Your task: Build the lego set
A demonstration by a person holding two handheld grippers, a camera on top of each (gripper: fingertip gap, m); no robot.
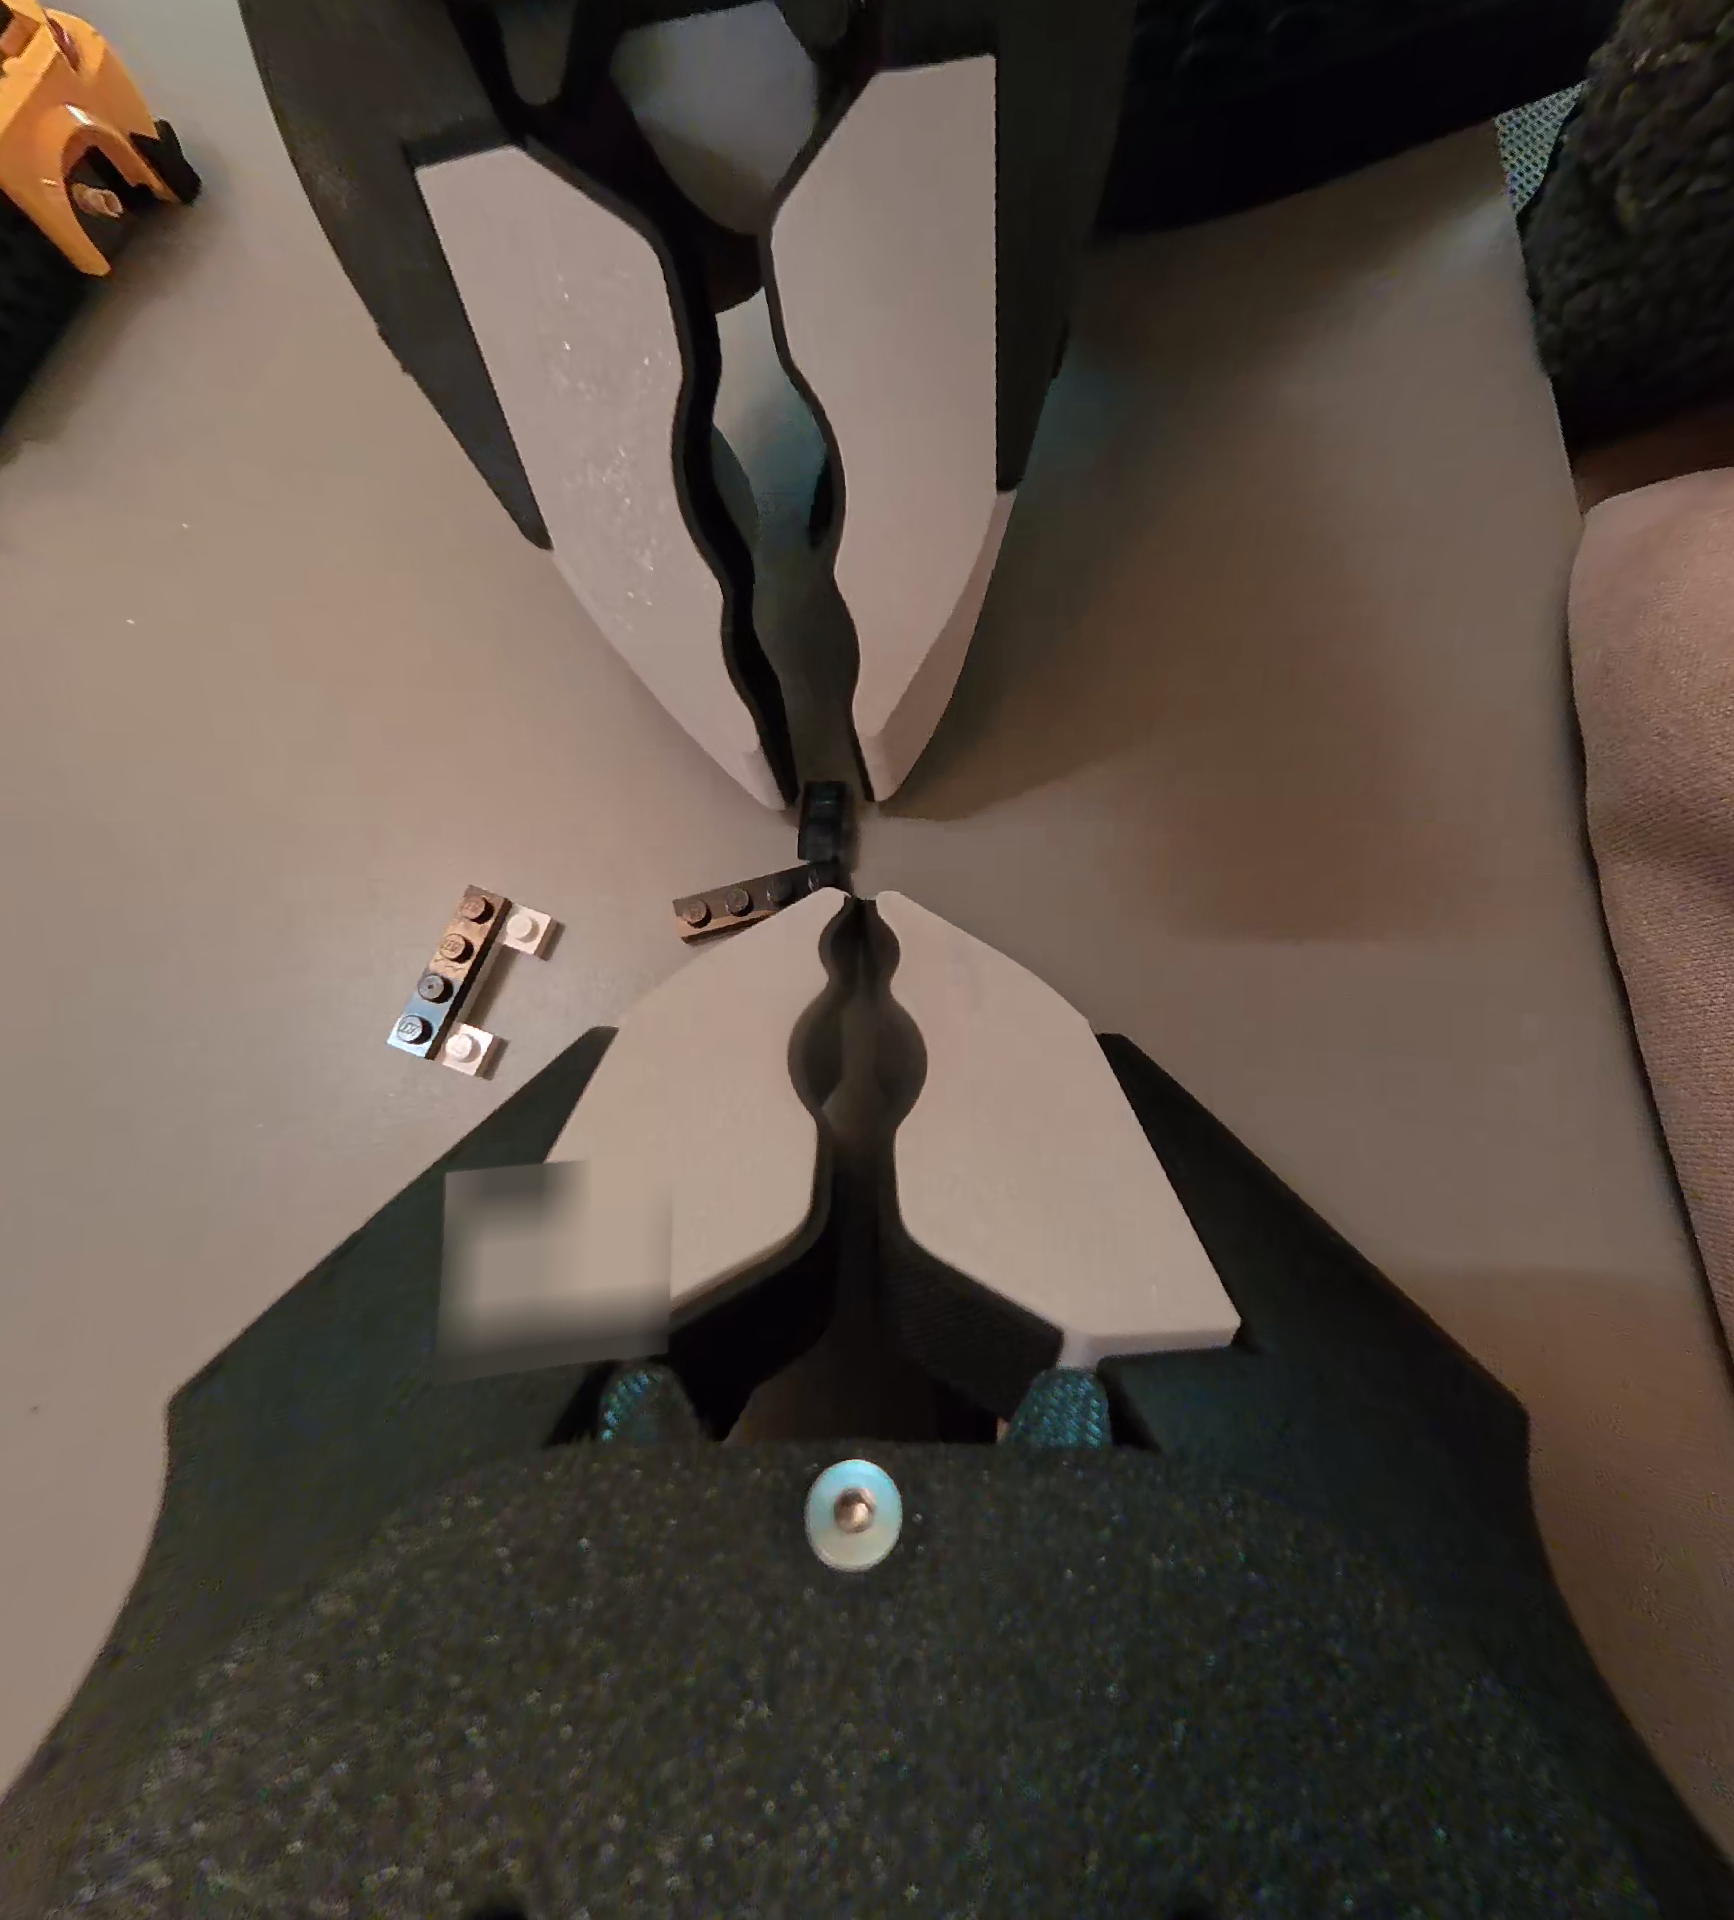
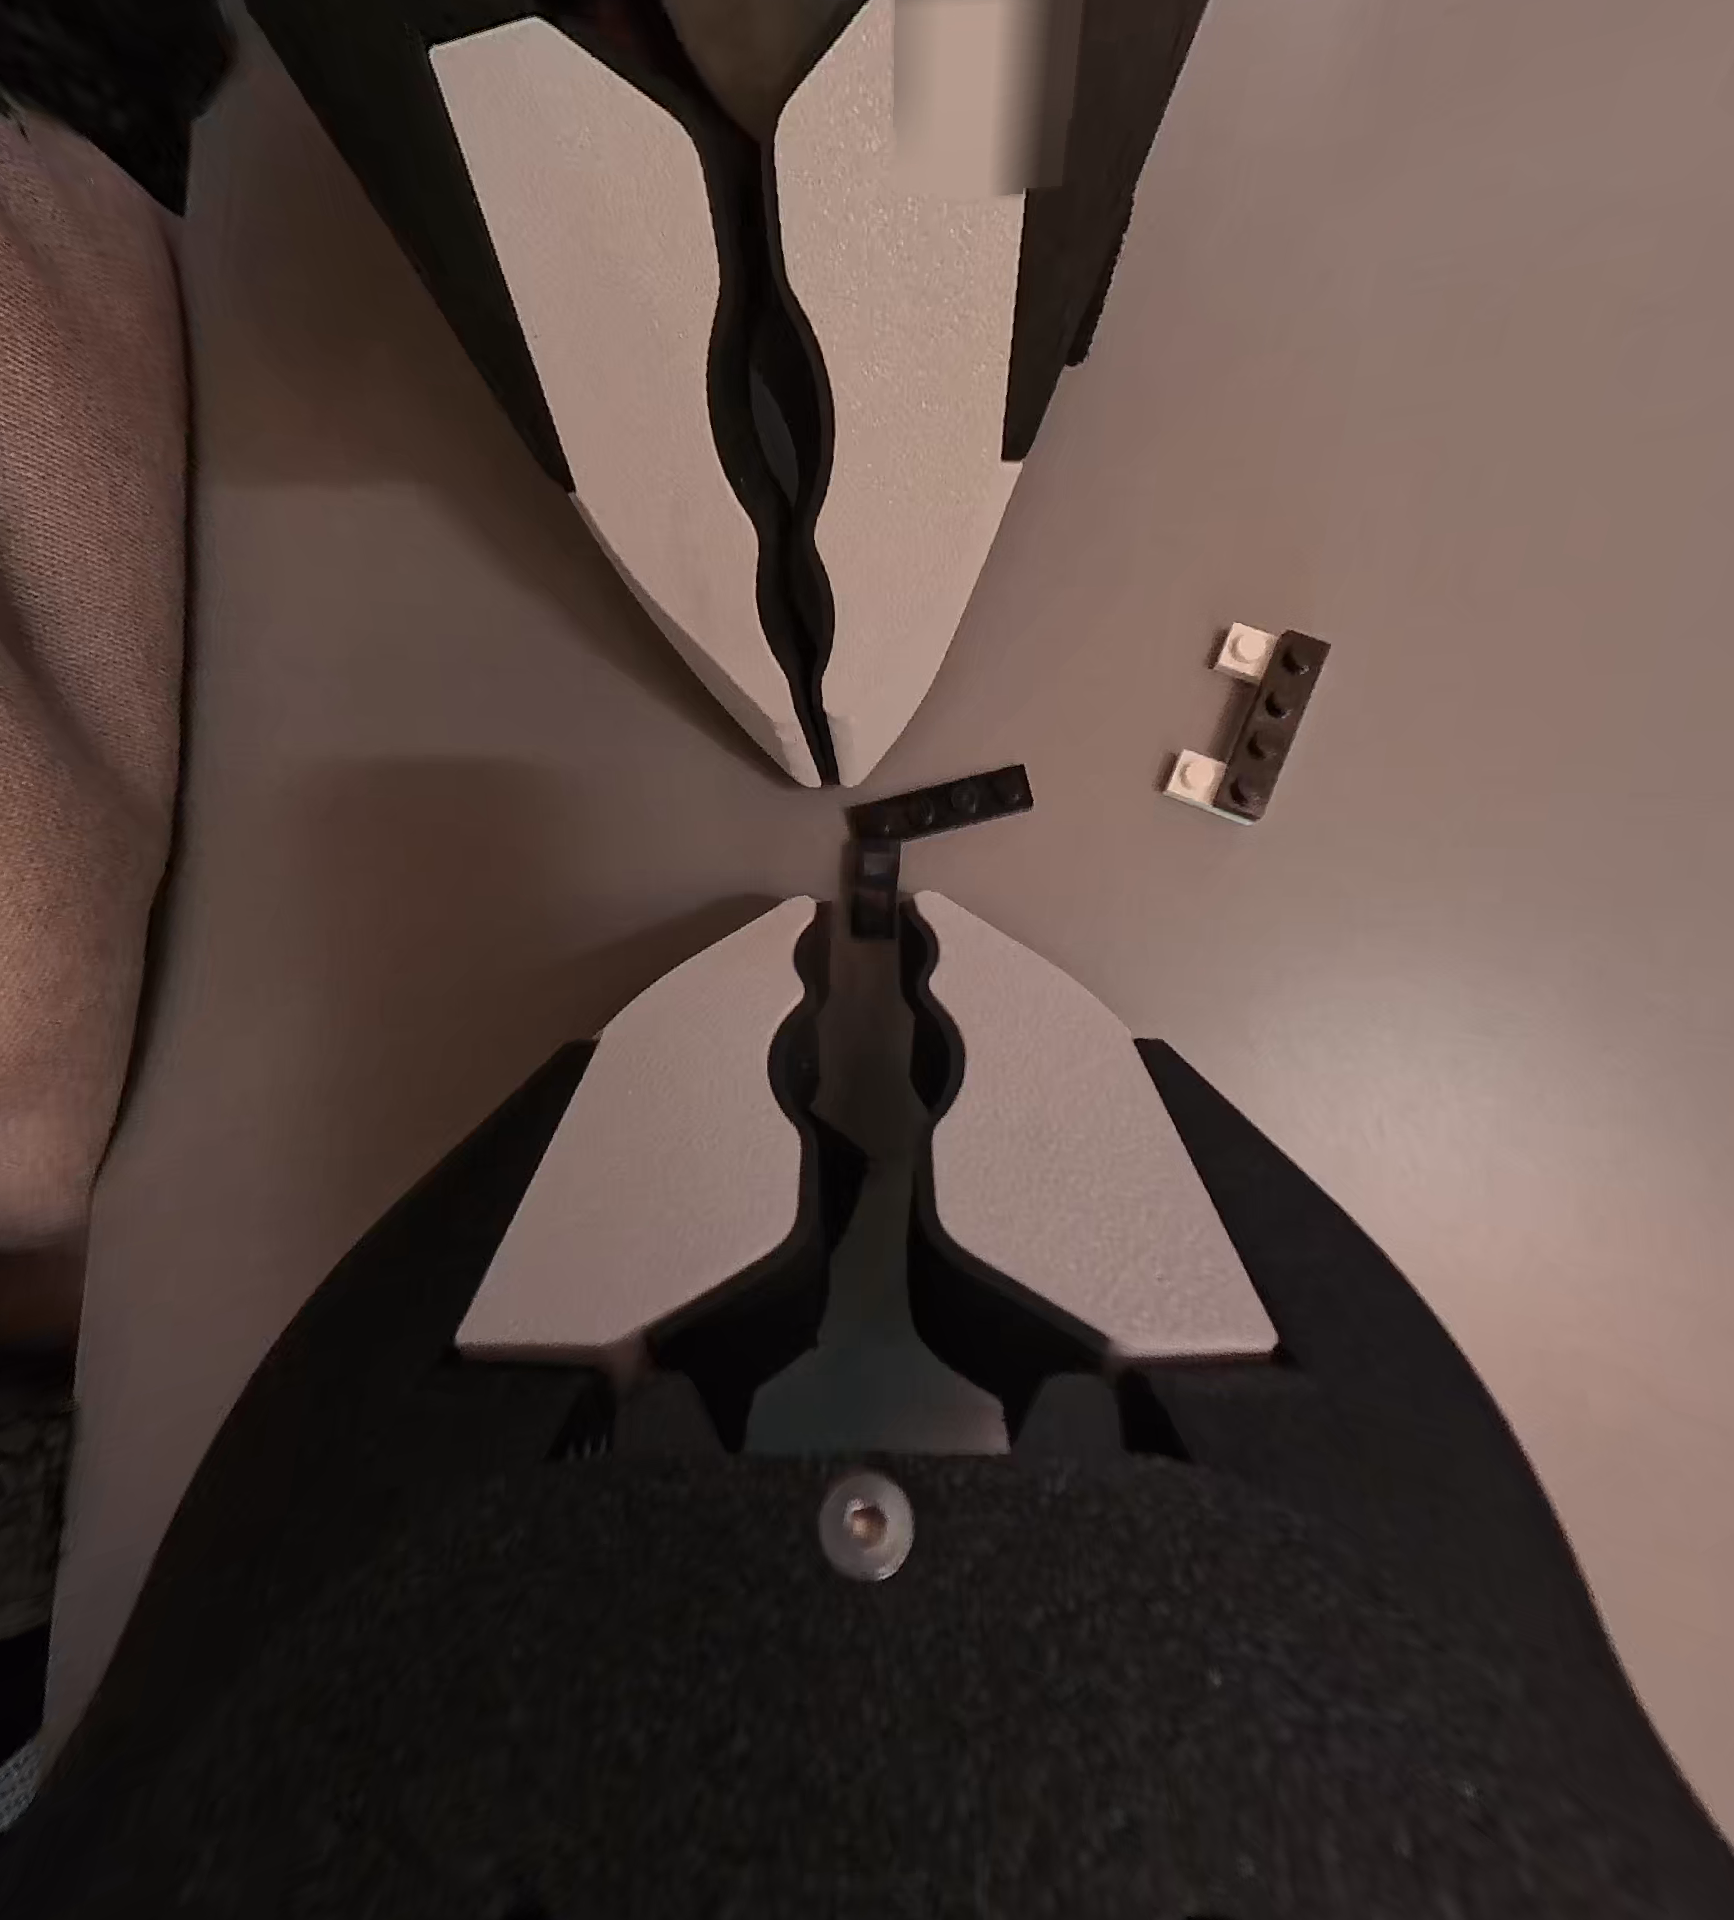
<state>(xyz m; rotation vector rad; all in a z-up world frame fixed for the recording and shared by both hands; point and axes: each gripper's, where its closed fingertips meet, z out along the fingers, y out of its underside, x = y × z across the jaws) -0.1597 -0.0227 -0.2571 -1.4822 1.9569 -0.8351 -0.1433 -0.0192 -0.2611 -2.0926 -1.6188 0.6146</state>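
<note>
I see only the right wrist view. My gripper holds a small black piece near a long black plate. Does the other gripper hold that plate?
Observer: Yes. In the left wrist view the left gripper is shut on one end of the long black plate, next to your small black piece.
Operator: Where is the main model? I see only an orange speck.
Observer: An orange and black model stands at the far left of the table, well apart from the plate.

Glossy plastic black plate (image 1: 738,906), matt smooth grey table (image 1: 219,727), rough-textured black left hand-held gripper (image 1: 855,902), woven beige cloth (image 1: 1715,935).
</note>
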